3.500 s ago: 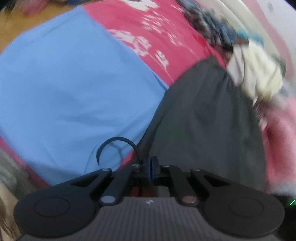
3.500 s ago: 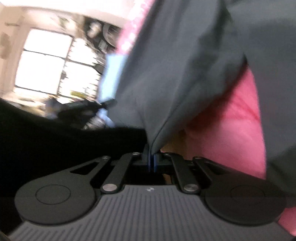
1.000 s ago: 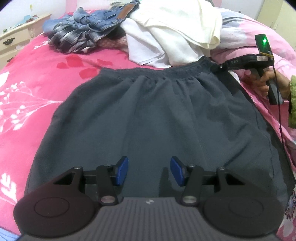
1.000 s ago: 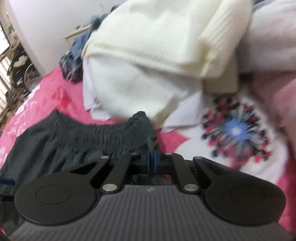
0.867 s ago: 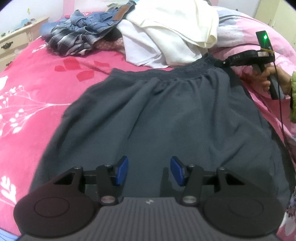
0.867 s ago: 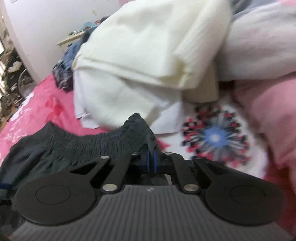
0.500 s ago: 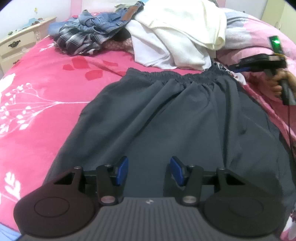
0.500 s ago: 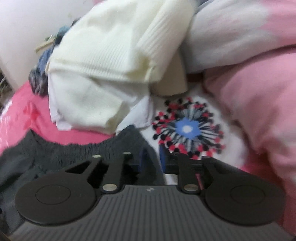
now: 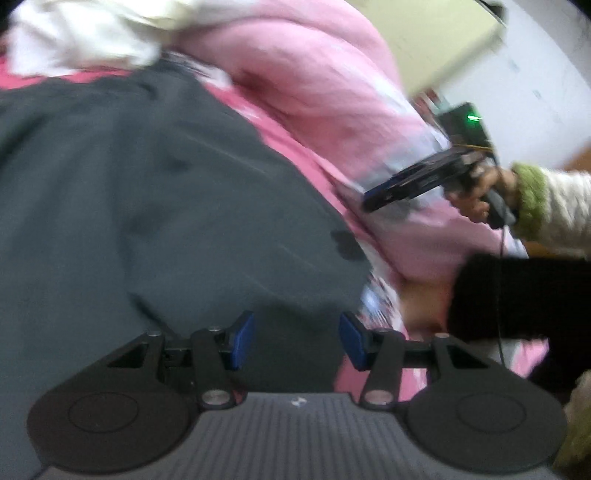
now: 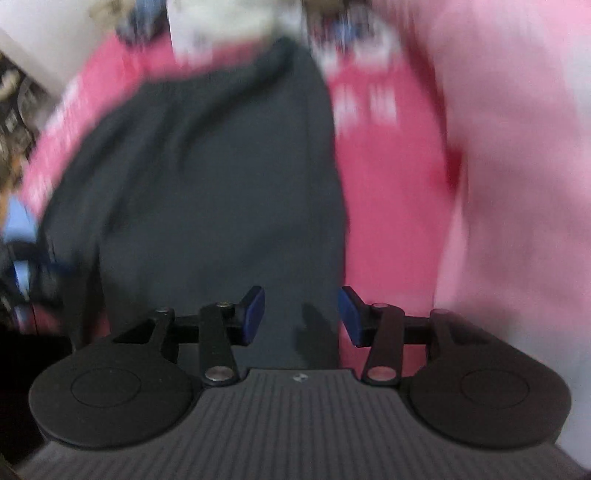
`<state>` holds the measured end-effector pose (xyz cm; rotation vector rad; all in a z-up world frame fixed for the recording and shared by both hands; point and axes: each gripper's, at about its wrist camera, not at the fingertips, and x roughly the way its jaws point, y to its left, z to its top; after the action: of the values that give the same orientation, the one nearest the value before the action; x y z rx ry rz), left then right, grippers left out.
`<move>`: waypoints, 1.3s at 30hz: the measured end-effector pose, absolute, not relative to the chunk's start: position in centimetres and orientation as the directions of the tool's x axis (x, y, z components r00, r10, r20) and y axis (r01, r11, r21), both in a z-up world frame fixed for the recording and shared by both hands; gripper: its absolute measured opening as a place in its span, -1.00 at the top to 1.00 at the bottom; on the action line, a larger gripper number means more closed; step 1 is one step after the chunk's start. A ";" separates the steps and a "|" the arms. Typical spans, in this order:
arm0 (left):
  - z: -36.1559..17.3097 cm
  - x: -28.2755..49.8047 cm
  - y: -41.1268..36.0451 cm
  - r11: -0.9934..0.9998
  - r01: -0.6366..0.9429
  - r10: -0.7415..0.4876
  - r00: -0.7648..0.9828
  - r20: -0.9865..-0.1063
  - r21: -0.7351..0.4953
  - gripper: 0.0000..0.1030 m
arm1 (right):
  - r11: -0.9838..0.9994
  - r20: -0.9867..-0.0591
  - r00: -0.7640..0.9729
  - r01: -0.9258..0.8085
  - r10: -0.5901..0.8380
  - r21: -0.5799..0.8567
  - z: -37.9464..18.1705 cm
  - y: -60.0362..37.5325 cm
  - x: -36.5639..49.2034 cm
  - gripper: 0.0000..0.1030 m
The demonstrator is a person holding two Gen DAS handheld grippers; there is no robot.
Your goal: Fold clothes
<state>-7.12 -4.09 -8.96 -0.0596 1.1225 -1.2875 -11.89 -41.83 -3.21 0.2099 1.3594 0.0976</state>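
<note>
Dark grey shorts (image 9: 155, 206) lie spread flat on the pink bedspread (image 9: 295, 147); they also show in the right wrist view (image 10: 207, 177), waistband at the far end. My left gripper (image 9: 296, 341) is open and empty, low over the shorts' near right corner. My right gripper (image 10: 301, 315) is open and empty over the shorts' right edge. In the left wrist view the right gripper (image 9: 417, 181) is held in the air to the right of the shorts. Both views are motion-blurred.
A pink quilt (image 9: 332, 85) is heaped along the right of the shorts, also seen in the right wrist view (image 10: 517, 166). White and cream clothes (image 9: 81, 33) are piled beyond the waistband. A light blue cloth (image 10: 18, 221) shows at the far left.
My right gripper let go of the waistband, opened, and pulled back to the shorts' right edge. My left gripper swung right toward the shorts' near right corner, still open.
</note>
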 end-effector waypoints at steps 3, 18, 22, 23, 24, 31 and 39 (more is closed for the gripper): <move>-8.7 -10.0 -6.9 0.236 0.835 -0.716 -0.197 -0.670 -0.497 0.03 | 0.988 -0.981 0.143 0.062 0.129 0.139 -6.3 -40.7 -15.1 0.15; -11.3 -19.4 -11.8 -0.063 0.998 -0.511 -0.047 -0.859 -0.017 0.23 | 0.929 -0.968 0.167 0.289 0.188 0.231 -9.8 -44.4 -17.4 0.15; -12.7 -19.6 -11.7 -0.044 0.999 -0.480 -0.006 -0.877 0.017 0.38 | 0.924 -0.966 0.151 0.292 0.211 0.248 -11.0 -44.3 -17.5 0.15; -13.0 -19.7 -11.7 -0.039 0.999 -0.475 0.001 -0.880 0.023 0.40 | 0.925 -0.966 0.148 0.288 0.211 0.247 -11.3 -44.2 -17.5 0.15; -13.1 -19.7 -11.8 -0.037 0.999 -0.479 0.005 -0.878 0.026 0.42 | 0.928 -0.967 0.145 0.281 0.210 0.244 -11.5 -44.1 -17.5 0.15; -13.9 -20.1 -12.1 -0.026 0.998 -0.497 0.035 -0.867 0.055 0.78 | 0.955 -0.972 0.129 0.197 0.198 0.220 -12.8 -42.6 -17.5 0.10; -13.5 -19.4 -12.4 0.048 0.997 -0.528 -0.021 -0.849 -0.054 0.95 | 0.986 -0.982 0.102 0.022 0.161 0.164 -12.2 -40.5 -18.0 0.98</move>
<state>-19.35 -12.39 -13.47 0.7313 0.8464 -1.4052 -17.97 -40.52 -12.17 0.1498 1.4668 0.1033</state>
